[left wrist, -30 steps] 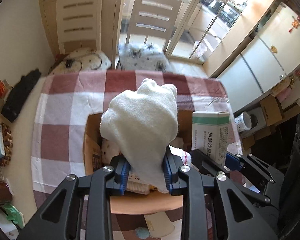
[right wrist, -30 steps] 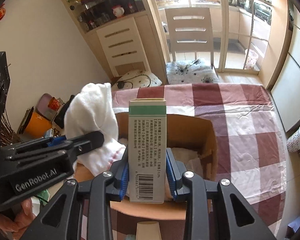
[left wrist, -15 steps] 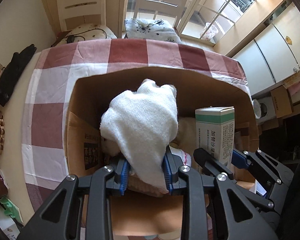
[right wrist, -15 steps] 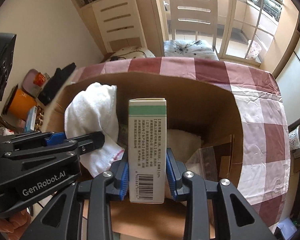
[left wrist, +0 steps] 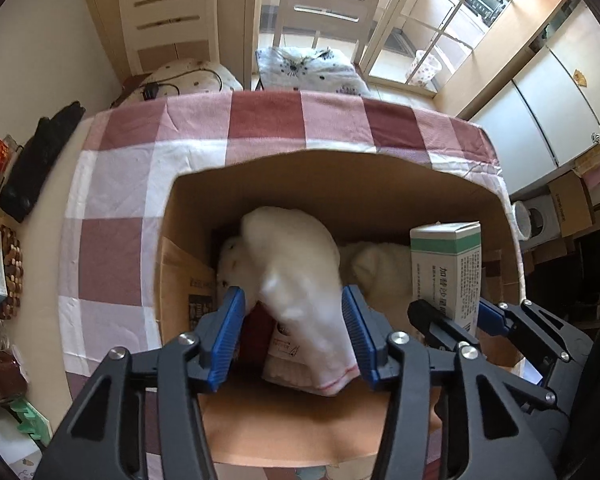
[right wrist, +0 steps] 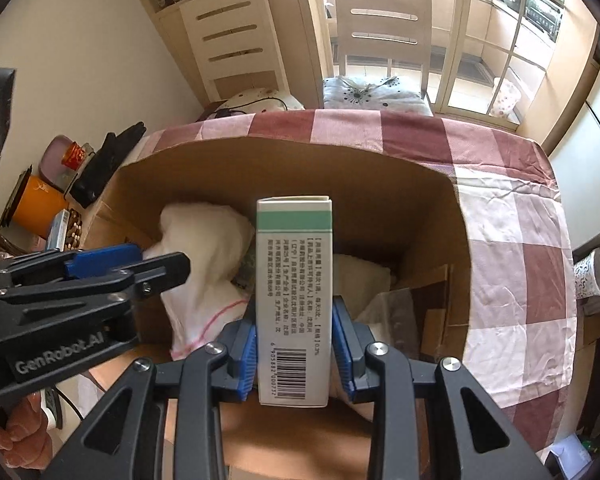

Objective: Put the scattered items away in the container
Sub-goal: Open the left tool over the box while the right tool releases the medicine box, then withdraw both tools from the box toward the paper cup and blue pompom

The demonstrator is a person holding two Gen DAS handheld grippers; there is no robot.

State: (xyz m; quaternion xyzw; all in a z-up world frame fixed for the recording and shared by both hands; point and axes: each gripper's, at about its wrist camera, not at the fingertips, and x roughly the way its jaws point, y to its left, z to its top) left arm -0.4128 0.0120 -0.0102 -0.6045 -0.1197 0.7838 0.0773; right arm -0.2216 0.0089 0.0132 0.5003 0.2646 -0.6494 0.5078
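Observation:
An open cardboard box (left wrist: 340, 184) stands on the checked tablecloth and holds several items. My left gripper (left wrist: 294, 336) is open over the box, its jaws apart. The white cloth (left wrist: 296, 264) hangs between them, blurred, touching only the right pad. It also shows in the right wrist view (right wrist: 204, 248). My right gripper (right wrist: 294, 350) is shut on an upright white and green carton (right wrist: 294, 280) inside the box mouth. The carton shows at the right in the left wrist view (left wrist: 446, 268).
The box (right wrist: 284, 172) also holds another white cloth (left wrist: 380, 268), a clear bag (right wrist: 396, 316) and printed packets (left wrist: 284, 344). A mug (right wrist: 590, 276) stands off the table's right. A black glove (left wrist: 36, 160) and clutter lie on the left. Chairs (left wrist: 324, 4) stand behind the table.
My left gripper has opened and the white cloth is dropping into the box. Both grippers have gone lower into the box. The right still grips the carton.

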